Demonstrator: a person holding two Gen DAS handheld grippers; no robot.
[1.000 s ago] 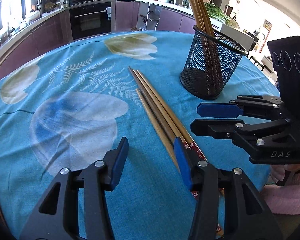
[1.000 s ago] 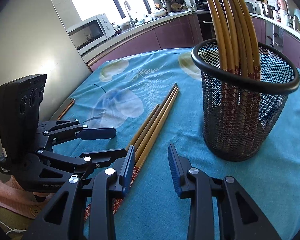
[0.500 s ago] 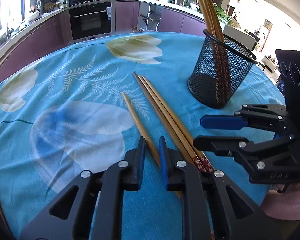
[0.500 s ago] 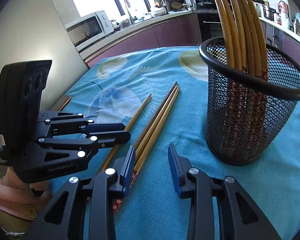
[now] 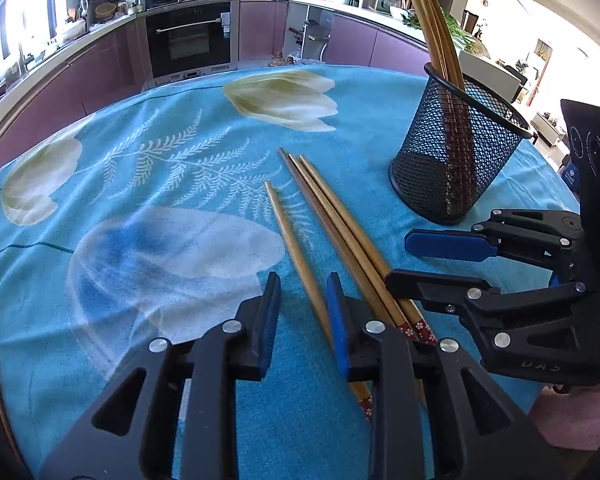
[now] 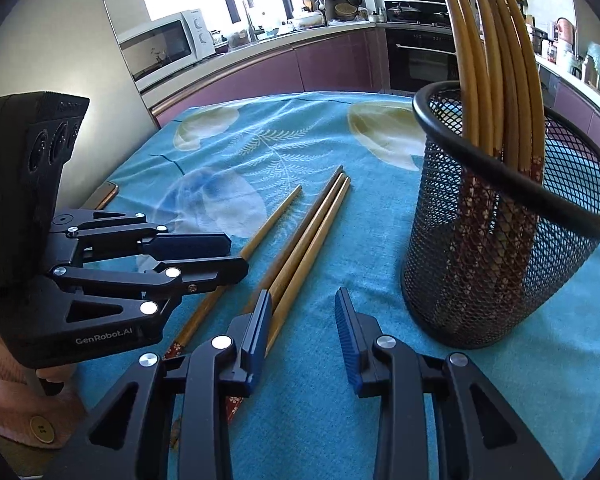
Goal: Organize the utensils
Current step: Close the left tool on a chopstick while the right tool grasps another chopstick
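Chopstick, single pale bamboo (image 5: 296, 256) | laid on teal flowered tablecloth (image 5: 140, 184), long axis running away between left gripper (image 5: 302, 312) jaws, now opening, nothing pinched | right gripper (image 6: 302, 330) slightly spread, closing, empty | black mesh cup (image 6: 500, 256) nearer right.

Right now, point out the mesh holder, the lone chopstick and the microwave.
mesh holder (image 6: 500, 280), right wrist view, on its front mesh wall.
lone chopstick (image 5: 290, 236), left wrist view, on its bare shaft.
microwave (image 6: 160, 50), right wrist view, on its door.
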